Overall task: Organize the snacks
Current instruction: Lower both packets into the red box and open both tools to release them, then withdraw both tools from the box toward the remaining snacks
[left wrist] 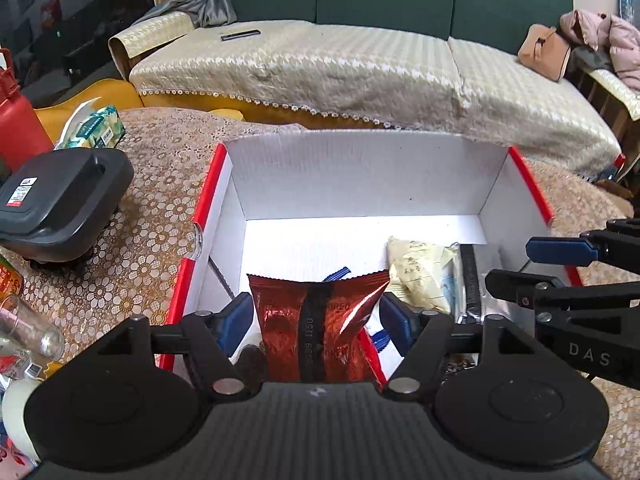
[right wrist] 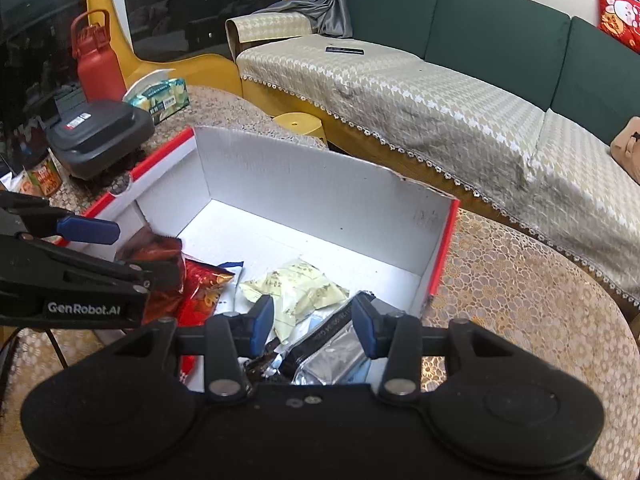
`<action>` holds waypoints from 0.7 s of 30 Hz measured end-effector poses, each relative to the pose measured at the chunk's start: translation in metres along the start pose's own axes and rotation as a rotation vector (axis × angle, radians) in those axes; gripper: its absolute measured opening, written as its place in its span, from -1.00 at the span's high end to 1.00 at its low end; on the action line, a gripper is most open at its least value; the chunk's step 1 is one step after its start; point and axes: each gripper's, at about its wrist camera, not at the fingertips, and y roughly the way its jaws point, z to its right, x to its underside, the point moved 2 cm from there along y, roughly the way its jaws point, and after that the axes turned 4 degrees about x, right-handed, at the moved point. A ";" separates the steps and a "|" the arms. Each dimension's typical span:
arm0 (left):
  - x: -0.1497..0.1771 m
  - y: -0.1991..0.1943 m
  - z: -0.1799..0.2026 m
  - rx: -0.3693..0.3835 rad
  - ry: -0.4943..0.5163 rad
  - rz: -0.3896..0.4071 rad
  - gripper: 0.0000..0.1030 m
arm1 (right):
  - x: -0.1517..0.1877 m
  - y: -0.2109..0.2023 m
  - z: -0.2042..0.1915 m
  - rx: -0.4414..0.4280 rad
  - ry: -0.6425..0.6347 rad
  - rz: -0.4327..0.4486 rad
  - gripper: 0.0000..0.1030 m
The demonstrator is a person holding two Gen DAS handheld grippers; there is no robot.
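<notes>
A white box with red outer sides [left wrist: 360, 176] [right wrist: 300, 184] stands on the lace-covered table. My left gripper [left wrist: 317, 318] [right wrist: 146, 252] reaches into its near left part. A dark red snack bag [left wrist: 320, 320] [right wrist: 154, 250] stands upright between the blue pads, which sit just off its edges, so the gripper is open. A pale yellow packet [left wrist: 420, 276] [right wrist: 296, 284] and a silver-and-black packet [left wrist: 468, 276] [right wrist: 336, 348] lie on the box floor. My right gripper [right wrist: 313, 326] [left wrist: 512, 266] hovers over them, open, with nothing pinched. A second red packet [right wrist: 204, 292] lies beside the left gripper.
Left of the box are a black lidded container [left wrist: 60, 204] [right wrist: 100, 136], a tissue pack [left wrist: 94, 128] [right wrist: 160, 98], a red bottle [left wrist: 16, 120] [right wrist: 96, 64] and a drinking glass [left wrist: 24, 328]. A covered sofa [left wrist: 360, 76] [right wrist: 440, 104] runs behind the table.
</notes>
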 end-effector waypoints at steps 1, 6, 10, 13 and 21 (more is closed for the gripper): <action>0.000 -0.003 0.000 0.002 -0.002 0.005 -0.39 | 0.000 -0.003 0.000 -0.002 0.001 0.002 0.17; 0.003 -0.023 0.006 0.019 0.000 0.030 -0.42 | 0.004 -0.023 -0.002 -0.010 -0.002 0.013 0.14; 0.008 -0.041 0.012 0.027 0.001 0.054 -0.45 | 0.006 -0.040 -0.004 -0.015 -0.012 0.031 0.08; 0.011 -0.055 0.016 0.030 0.004 0.072 -0.50 | 0.008 -0.054 -0.007 -0.020 -0.015 0.049 0.00; 0.027 -0.093 0.026 0.045 0.012 0.120 -0.59 | 0.022 -0.089 -0.011 -0.047 -0.019 0.079 -0.14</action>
